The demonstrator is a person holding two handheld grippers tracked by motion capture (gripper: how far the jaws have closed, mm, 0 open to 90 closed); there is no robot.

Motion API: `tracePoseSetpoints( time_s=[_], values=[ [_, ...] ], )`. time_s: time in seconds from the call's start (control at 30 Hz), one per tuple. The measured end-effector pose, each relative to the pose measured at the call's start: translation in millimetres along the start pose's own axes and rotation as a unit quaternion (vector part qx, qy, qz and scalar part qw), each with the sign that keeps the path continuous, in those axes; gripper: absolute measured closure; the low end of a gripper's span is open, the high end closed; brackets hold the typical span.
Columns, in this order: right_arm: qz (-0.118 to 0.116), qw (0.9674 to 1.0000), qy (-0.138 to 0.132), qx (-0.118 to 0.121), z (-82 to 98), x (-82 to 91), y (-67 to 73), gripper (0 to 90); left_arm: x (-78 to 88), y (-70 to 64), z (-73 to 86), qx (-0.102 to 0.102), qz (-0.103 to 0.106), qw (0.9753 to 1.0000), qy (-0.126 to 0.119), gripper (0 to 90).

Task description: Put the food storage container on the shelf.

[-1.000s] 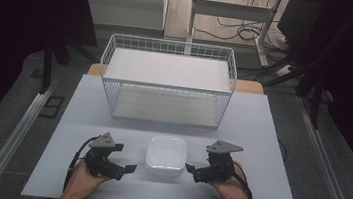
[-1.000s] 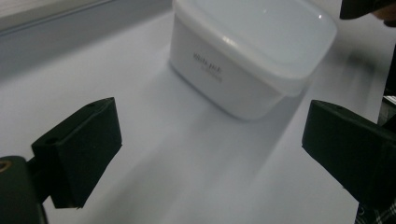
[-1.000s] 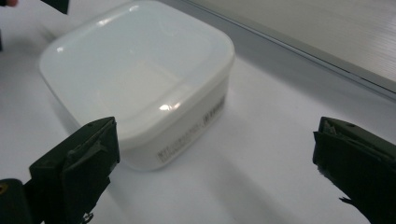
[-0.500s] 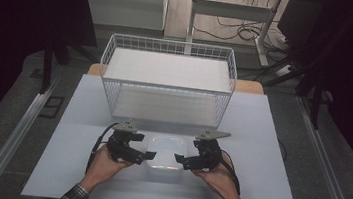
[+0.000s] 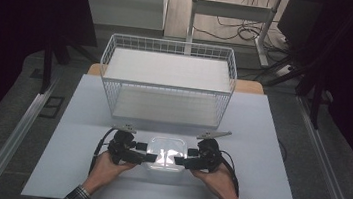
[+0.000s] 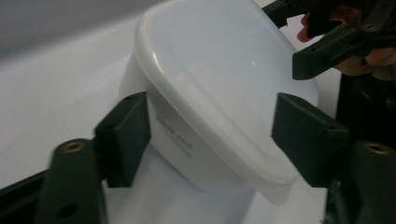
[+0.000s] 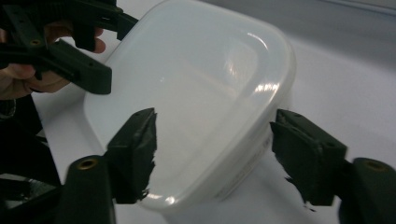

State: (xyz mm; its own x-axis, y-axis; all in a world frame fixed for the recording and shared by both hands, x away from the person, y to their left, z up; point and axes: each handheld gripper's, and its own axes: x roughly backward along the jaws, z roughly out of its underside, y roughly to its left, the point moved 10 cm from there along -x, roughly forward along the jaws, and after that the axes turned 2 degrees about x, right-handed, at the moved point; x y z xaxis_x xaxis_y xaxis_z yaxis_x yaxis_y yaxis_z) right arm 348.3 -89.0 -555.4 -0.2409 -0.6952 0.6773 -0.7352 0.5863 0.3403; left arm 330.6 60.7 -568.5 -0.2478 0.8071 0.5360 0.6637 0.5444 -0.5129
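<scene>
Nearest the viewer in the high view, two forearms in plaid sleeves reach in from the bottom edge, each hand holding a black two-jaw gripper. The left gripper (image 5: 143,157) and the right gripper (image 5: 183,161) face each other across a lidded translucent plastic container (image 5: 165,154), which sits on the pale table (image 5: 265,190) near its front edge.

From above the jaws look as if they meet the container's ends, though the angle is too shallow to be sure of contact.

The left gripper view settles more. Its two pads straddle one corner of the container (image 6: 219,79): the left pad sits against the side wall just below the lid rim, the right pad at the rim's edge. Faint embossed lettering shows on the wall, too blurred to read. The jaws have just been closing, with the container between them. The other gripper shows at the upper right of that view.

The right gripper view shows the opposite end of the container (image 7: 196,93). Its jaws, also just closing, bracket the lid, and a narrow gap seems to remain beside the right pad.

Farther back, well apart from the hands, stands a white wire basket (image 5: 170,46).
</scene>
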Motion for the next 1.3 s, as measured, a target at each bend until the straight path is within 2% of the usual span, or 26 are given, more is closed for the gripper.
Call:
tracePoseSetpoints(
  time_s=[0.03,0.07,0.1,0.13,0.17,0.27,0.3,0.33,0.37,0.4,0.43,0.63,0.7,0.77,1.07,1.3],
  values=[
    [-0.002,0.9999,-0.002,-0.011,2.8,5.2,0.8,42.7,5.6,-2.7,1.7,0.002,-0.003,1.0,-0.005,42.3],
    [-0.002,0.9999,-0.002,-0.011,2.8,5.2,0.8,42.7,5.6,-2.7,1.7,0.002,-0.003,1.0,-0.005,47.4],
    [0.001,0.9998,-0.008,-0.016,4.7,11.5,1.2,51.5,8.8,-4.4,2.5,0.0,-0.005,1.0,-0.007,53.0],
    [0.001,0.9998,-0.008,-0.016,4.7,11.5,1.2,51.5,10.8,-6.5,3.6,0.001,-0.005,1.0,-0.007,53.0],
    [-0.001,0.9994,-0.011,-0.032,6.5,16.5,2.7,58.3,13.1,-9.7,5.6,-0.002,-0.011,0.9999,-0.004,56.8],
    [-0.003,0.9986,-0.016,-0.05,8.5,21.1,5.3,63.4,16.2,-14.3,6.9,-0.003,-0.022,0.9998,-0.004,60.8],
    [-0.002,0.9982,-0.018,-0.057,8.6,22.6,5.9,65.7,17.6,-14.9,6.4,0.002,-0.02,0.9997,-0.01,63.3],
    [-0.002,0.9982,-0.018,-0.057,8.6,22.6,5.9,65.7,17.6,-14.9,6.4,0.002,-0.02,0.9997,-0.01,66.7],
    [0.004,0.9978,-0.028,-0.06,7.2,26.3,6.2,71.0,20.4,-15.8,4.9,0.009,-0.014,0.9996,-0.023,70.4],
    [0.004,0.9978,-0.028,-0.06,7.2,26.3,6.2,71.0,20.4,-15.8,4.9,0.009,-0.014,0.9996,-0.023,73.8],
    [0.013,0.9974,-0.038,-0.06,5.1,29.3,5.1,75.9,21.0,-15.7,4.3,0.008,-0.017,0.9995,-0.027,76.3],
    [0.028,0.9968,-0.049,-0.057,4.5,30.0,3.0,77.3,19.9,-16.9,3.5,0.011,-0.024,0.999,-0.035,79.3],
    [0.048,0.9967,-0.052,-0.038,3.4,29.9,3.1,77.4,18.7,-14.8,2.8,0.012,-0.034,0.9986,-0.039,80.7],
    [0.055,0.9965,-0.056,-0.027,2.1,29.9,3.2,77.4,18.5,-13.9,2.4,0.011,-0.037,0.9984,-0.04,80.7],
    [0.061,0.9953,-0.075,-0.007,-5.7,33.4,3.6,77.3,22.2,-14.8,-5.8,0.003,-0.043,0.9974,-0.057,80.9],
    [0.065,0.9936,-0.091,0.011,-22.4,38.6,4.4,77.3,32.1,-15.1,-21.7,-0.011,-0.054,0.996,-0.071,80.9]
  ],
)
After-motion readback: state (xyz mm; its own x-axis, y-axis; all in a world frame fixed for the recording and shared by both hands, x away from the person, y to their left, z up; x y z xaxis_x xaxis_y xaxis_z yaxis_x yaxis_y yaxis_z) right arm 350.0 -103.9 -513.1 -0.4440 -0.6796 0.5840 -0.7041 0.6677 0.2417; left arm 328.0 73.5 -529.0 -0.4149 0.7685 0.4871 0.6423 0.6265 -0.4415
